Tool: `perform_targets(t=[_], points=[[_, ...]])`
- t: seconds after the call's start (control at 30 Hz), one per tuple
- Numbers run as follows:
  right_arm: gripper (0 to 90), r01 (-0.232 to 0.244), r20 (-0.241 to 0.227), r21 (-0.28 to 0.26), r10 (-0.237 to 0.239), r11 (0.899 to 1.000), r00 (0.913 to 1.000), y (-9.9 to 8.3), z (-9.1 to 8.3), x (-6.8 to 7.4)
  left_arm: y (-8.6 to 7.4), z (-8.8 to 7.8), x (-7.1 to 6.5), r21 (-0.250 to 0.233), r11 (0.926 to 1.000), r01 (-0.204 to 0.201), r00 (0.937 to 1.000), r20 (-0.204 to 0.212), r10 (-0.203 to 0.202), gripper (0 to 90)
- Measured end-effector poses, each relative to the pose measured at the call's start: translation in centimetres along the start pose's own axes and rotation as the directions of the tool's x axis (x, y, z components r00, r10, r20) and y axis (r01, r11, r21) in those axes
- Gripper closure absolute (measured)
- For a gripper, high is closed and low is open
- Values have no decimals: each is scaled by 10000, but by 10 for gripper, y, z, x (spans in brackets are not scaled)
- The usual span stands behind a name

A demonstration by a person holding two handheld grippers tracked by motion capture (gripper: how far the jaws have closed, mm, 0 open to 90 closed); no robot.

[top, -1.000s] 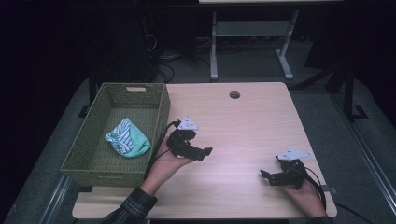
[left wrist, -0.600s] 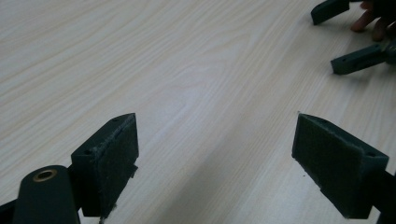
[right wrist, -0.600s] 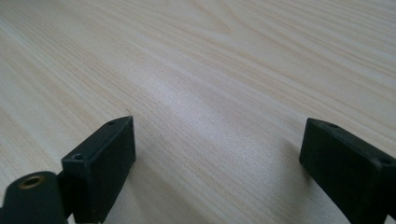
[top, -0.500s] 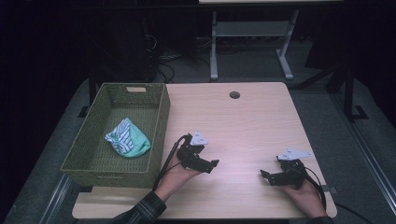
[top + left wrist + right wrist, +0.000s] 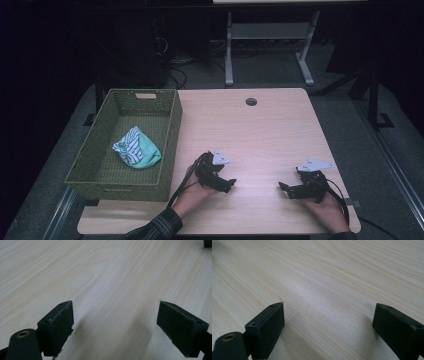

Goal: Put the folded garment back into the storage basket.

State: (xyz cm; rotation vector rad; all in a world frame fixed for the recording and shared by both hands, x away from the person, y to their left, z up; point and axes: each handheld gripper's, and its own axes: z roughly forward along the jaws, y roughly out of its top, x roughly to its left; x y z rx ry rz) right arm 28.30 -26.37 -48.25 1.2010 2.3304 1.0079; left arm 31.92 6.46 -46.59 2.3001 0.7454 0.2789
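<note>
From above, the left gripper [image 5: 226,186] and right gripper [image 5: 286,189] rest low on the table [image 5: 260,130], tips facing, well apart. The bundled cloth [image 5: 137,153] lies in the basket [image 5: 171,131] beyond the left gripper's outer side. Both gripper views show wide-apart jaws holding nothing over bare wood.

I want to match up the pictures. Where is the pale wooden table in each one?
High view: the pale wooden table sits in the middle, right of the green woven basket, with both hands resting on its near edge.
Left gripper view: the table spreads out beyond the left gripper and between its open black jaws.
Right gripper view: the table spreads out beyond the right gripper too.
Shared landmark: the table's streaky wood grain.
</note>
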Motion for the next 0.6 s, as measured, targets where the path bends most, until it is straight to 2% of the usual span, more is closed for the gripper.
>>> perform_targets(t=[0.17,0.4,0.6], points=[[101,3,0,0,-3,10000,10000,0,0,0,-4,5,0,78,9997,-221,9997,-74,221,131],[101,4,0,-1,-4,10000,10000,0,0,0,-11,7,2,-570,9981,-244,9996,115,251,123],[101,-1,-2,2,1,10000,10000,0,0,0,-11,7,3,-564,9981,-265,9996,121,272,124]])
